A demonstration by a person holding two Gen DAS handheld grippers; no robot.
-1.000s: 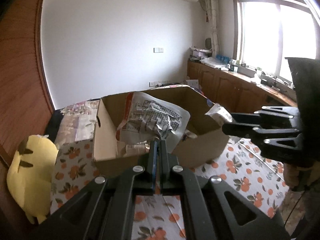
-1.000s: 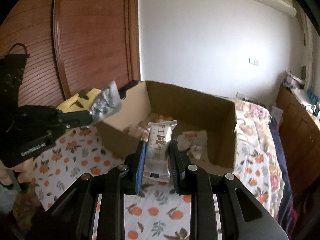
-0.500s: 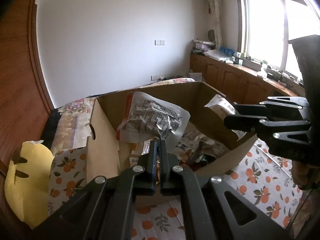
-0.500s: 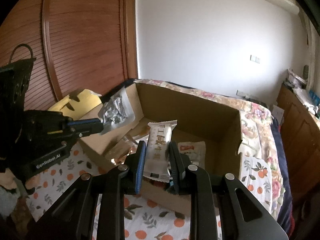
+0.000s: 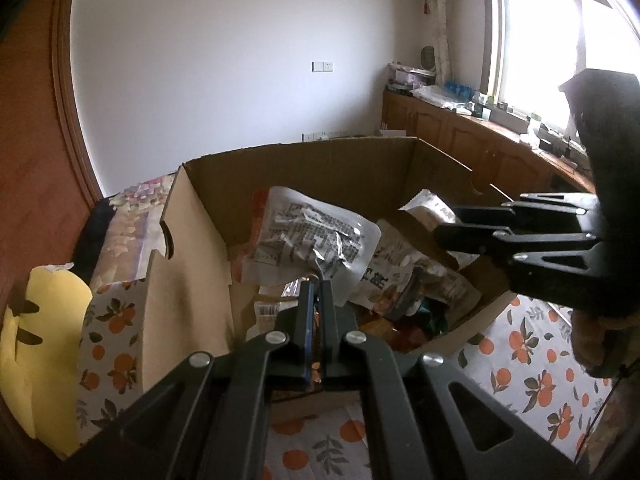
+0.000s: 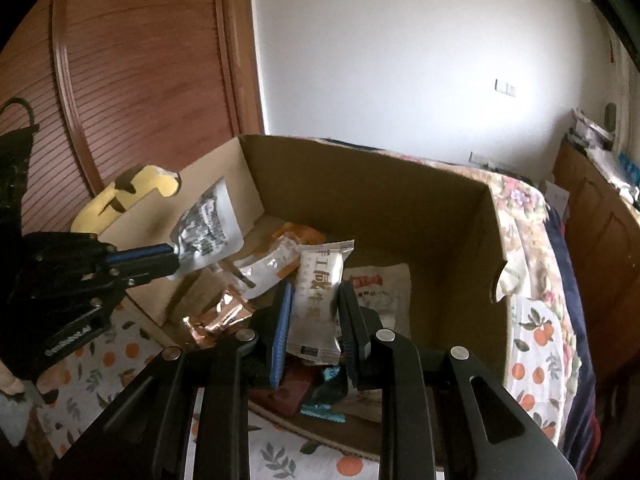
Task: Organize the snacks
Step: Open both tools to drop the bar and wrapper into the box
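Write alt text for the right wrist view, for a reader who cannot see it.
The right hand-held gripper grips a white snack bar upright over an open cardboard box holding other snack packets. At left, the left hand-held gripper pinches the corner of a silvery printed pouch above the box's edge. The box sits on an orange-patterned cloth.

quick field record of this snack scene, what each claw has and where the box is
left claw: shut on silver printed pouch, held over the box
right claw: shut on white bar packet, upright, over the box
cardboard box: open, several snack packs inside
surface: orange-print cloth
beside box: yellow plush
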